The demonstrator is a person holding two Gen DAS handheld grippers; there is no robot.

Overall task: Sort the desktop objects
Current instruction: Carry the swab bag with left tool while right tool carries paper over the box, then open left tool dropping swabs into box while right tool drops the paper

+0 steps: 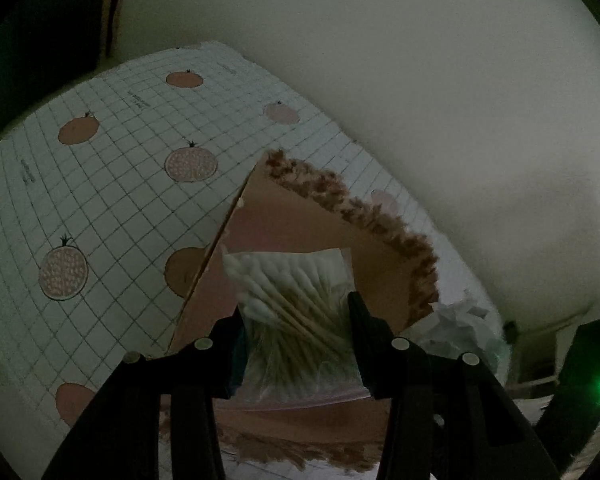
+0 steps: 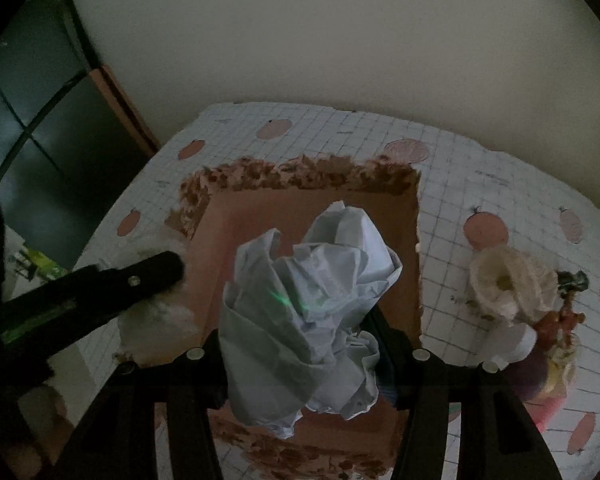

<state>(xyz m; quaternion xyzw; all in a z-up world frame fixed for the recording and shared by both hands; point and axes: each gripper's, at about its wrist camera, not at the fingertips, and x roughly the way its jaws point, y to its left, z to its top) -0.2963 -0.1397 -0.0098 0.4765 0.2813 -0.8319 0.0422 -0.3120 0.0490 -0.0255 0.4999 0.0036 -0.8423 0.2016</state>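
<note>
My left gripper [image 1: 296,308] is shut on a clear bag of cotton swabs [image 1: 292,280], which hangs over the open brown cardboard box [image 1: 300,216]. My right gripper [image 2: 300,320] is shut on a crumpled ball of white paper [image 2: 312,292], held above the same box [image 2: 220,232]. The paper ball [image 1: 456,320] and part of the right gripper show at the lower right of the left wrist view. In the right wrist view, the left gripper's black finger [image 2: 140,280] and the blurred bag [image 2: 156,316] sit at the box's left rim.
The box stands on a white checked tablecloth [image 1: 100,200] printed with orange fruit, its torn flaps [image 2: 300,172] spread outward. A cream knitted flower [image 2: 508,280] and small colourful items [image 2: 556,352] lie right of the box. A pale wall runs behind the table.
</note>
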